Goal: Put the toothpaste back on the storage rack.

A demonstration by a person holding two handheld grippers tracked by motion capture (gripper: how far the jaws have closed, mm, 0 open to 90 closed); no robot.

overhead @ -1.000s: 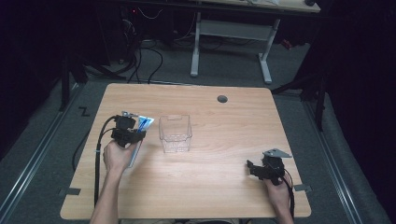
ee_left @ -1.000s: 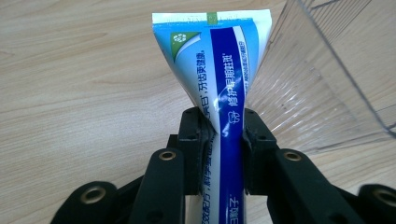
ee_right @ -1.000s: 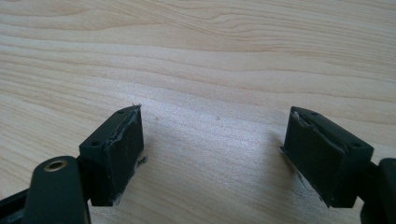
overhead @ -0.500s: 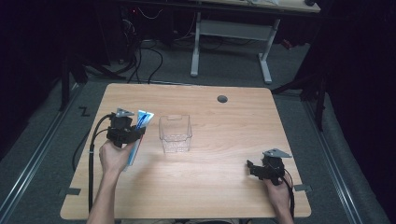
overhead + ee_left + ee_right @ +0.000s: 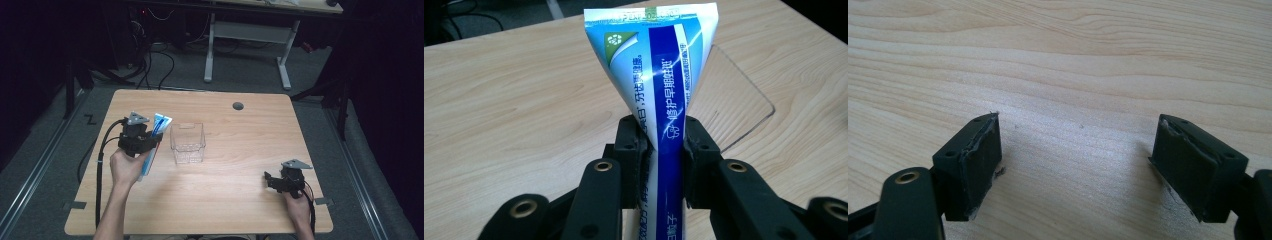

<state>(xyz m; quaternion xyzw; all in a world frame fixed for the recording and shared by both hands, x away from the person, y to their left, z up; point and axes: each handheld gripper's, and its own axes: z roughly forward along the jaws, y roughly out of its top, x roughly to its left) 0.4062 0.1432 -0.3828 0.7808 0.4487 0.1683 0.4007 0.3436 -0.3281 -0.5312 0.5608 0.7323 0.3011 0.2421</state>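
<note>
I have the toothpaste tube (image 5: pixel 659 85) pinched between the black pads of my left gripper (image 5: pixel 658 150), which is clamped on its body a little below the flat end. The tube is blue and white, with a dark blue band down its length carrying white Chinese characters, lighter blue panels beside it with more characters, and a small round green mark near the crimp; the fine print along the crimped edge is too small for me to read. Its long axis runs along the jaws, crimped end away from my hand. From the high view the tube (image 5: pixel 159 126) sits over the table's (image 5: pixel 235 200) left side, just beside the clear plastic bin (image 5: pixel 188 144), its lower end slanting back toward my wrist. My right gripper (image 5: pixel 1075 165) rests low over bare wood near the right front corner, jaws wide apart, holding nothing.
</note>
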